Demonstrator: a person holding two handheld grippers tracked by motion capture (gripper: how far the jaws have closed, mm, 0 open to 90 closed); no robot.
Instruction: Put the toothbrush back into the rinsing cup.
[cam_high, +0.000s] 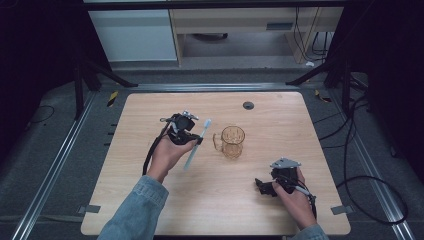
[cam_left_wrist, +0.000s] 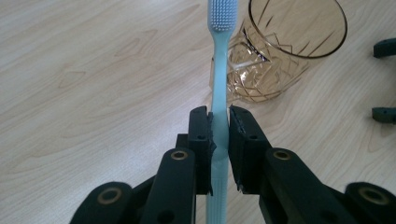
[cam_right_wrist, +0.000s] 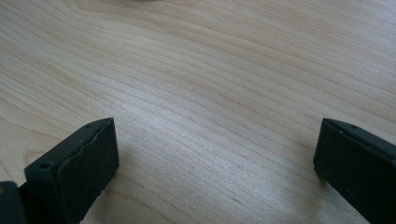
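Note:
A light blue toothbrush (cam_left_wrist: 219, 84) is clamped at mid-handle between the black jaws of my left gripper (cam_left_wrist: 219, 128), bristle head pointing away. In the high view the left gripper (cam_high: 199, 141) holds the toothbrush (cam_high: 197, 142) above the table, just left of an amber cut-glass mug (cam_high: 232, 141) that stands upright with its handle toward the brush. The mug (cam_left_wrist: 285, 46) sits close behind the brush head in the left gripper view. My right gripper (cam_high: 262, 186) rests low near the front right of the table, jaws wide apart over bare wood (cam_right_wrist: 215, 144).
The light wooden table (cam_high: 150, 190) has a small round grommet (cam_high: 248, 105) near its far edge. Metal rails, dark frame legs and cables surround the table. The right gripper's jaw tips (cam_left_wrist: 385, 79) show at the right edge of the left gripper view.

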